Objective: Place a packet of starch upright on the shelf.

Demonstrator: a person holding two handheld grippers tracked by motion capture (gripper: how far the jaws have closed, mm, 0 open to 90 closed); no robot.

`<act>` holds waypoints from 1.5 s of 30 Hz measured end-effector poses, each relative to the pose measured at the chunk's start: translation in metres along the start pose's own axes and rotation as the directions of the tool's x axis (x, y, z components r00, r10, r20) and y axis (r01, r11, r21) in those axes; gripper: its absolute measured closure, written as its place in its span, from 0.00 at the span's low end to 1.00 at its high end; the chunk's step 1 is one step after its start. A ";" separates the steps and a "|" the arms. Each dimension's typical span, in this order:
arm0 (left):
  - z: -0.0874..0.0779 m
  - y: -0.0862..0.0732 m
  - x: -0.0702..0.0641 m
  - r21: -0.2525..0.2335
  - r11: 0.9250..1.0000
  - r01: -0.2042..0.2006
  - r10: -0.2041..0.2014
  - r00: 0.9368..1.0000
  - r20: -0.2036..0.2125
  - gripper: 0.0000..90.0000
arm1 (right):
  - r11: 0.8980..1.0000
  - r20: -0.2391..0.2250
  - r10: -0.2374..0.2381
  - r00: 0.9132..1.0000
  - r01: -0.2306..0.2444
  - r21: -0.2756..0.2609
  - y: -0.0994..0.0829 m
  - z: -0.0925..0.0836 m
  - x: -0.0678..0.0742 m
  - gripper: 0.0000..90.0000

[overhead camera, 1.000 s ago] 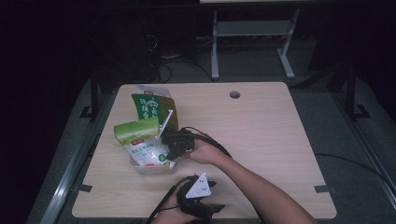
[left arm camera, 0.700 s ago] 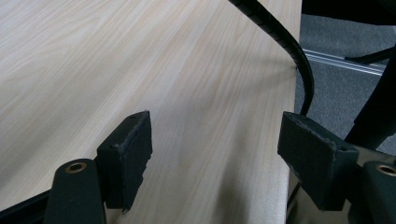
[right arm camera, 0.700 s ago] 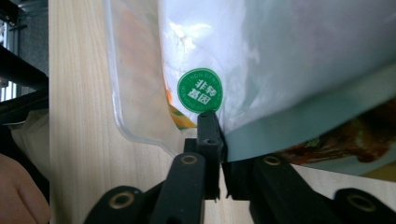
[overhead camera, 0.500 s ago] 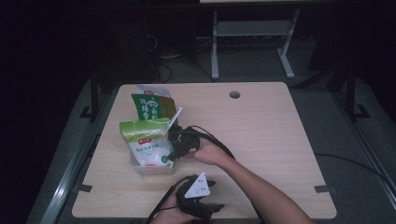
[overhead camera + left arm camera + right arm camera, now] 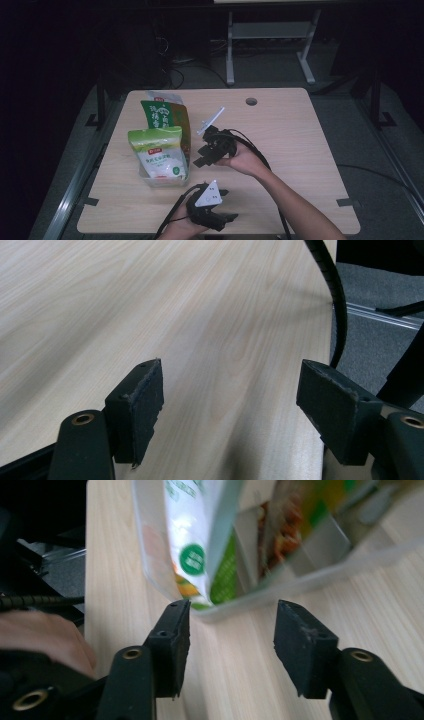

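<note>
Bare forearms are entering from the frame's bottom; both black grippers, left gripper (image 5: 227, 218) and right gripper (image 5: 201, 156), are trailing ribbed black cables, showing brass-ringed screw holes, grey triangular plates.

A clear plastic bin (image 5: 162, 179) sits at the left of the table (image 5: 300, 150), left of centre in the high view. Standing upright in it, towards the near end, is a white pouch (image 5: 157, 152) with a light green top band and green print. Just behind it stands a dark green and orange packet (image 5: 162, 112), which rises higher and leans slightly back.
</note>
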State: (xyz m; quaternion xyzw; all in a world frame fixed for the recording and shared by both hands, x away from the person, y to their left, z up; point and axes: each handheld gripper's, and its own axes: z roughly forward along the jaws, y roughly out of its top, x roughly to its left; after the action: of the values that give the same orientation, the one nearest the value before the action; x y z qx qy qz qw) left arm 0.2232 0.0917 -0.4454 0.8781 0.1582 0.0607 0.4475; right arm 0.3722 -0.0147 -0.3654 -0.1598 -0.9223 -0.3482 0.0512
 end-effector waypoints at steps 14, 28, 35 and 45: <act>-0.001 0.001 0.006 -0.003 1.000 0.008 -0.008 1.000 -0.015 0.29 | 0.993 0.066 0.105 0.992 -0.101 -0.064 -0.043 -0.037 -0.018 0.47; -0.002 0.000 0.009 -0.012 1.000 0.022 -0.022 0.999 -0.029 0.29 | 0.973 0.114 0.223 0.968 -0.214 -0.082 -0.089 -0.065 -0.027 0.42; -0.004 0.000 0.011 -0.013 1.000 0.019 -0.019 0.999 -0.036 0.29 | 0.964 0.132 0.263 0.956 -0.254 -0.083 -0.117 -0.076 -0.024 0.41; -0.005 0.000 0.013 -0.009 1.000 0.020 -0.020 0.999 -0.040 0.29 | 0.943 0.143 0.331 0.933 -0.320 -0.093 -0.158 -0.082 -0.018 0.37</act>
State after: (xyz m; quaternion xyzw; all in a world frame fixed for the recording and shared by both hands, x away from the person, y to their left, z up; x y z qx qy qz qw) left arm 0.2342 0.0997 -0.4430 0.8732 0.1756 0.0745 0.4485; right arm 0.3359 -0.1850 -0.4061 -0.3389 -0.8718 -0.3525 0.0298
